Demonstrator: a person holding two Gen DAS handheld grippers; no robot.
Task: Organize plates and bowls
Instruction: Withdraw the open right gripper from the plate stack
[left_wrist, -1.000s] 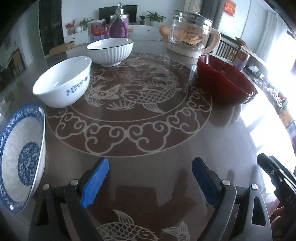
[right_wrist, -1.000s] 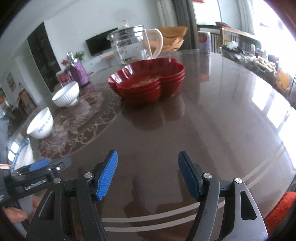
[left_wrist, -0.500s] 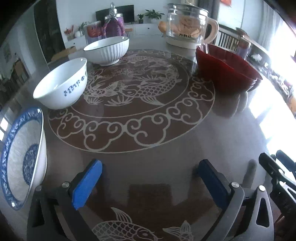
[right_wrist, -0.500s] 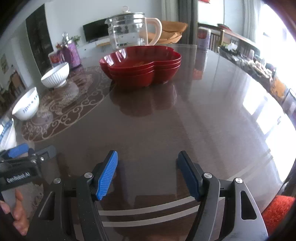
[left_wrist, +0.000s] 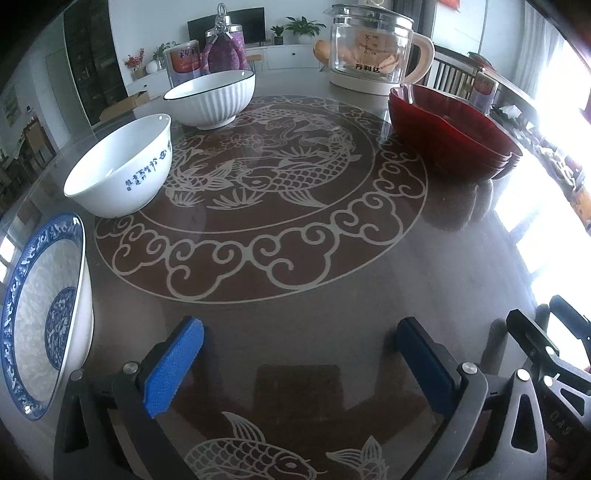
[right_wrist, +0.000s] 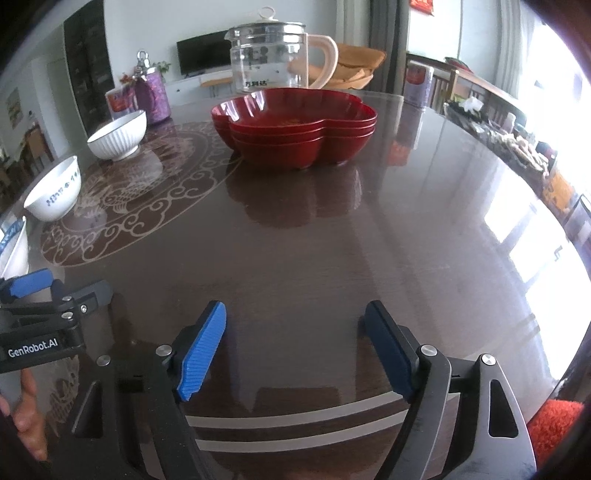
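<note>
- Little of the sorting looks done: only the red dishes (right_wrist: 295, 136) sit nested in a stack, on the far side of the worktop (right_wrist: 332, 240) in front of a glass kettle (right_wrist: 273, 59).
- Left to gather, I judge, are three separate pieces on the left side: a ribbed white bowl (left_wrist: 212, 98) with a dark rim, a plain white bowl (left_wrist: 122, 166) with blue lettering, and nearest, a blue-patterned plate (left_wrist: 40, 314) at the worktop's edge.
- All three stand upright and apart from one another, empty as far as I can see; the glazed ware looks smooth and slippery.
- The left gripper (left_wrist: 295, 362) hovers over bare worktop, jaws spread wide with nothing between them.
- The right gripper (right_wrist: 295, 347) has just been opening its jaws; they too stand wide and empty, well short of the red stack.
</note>
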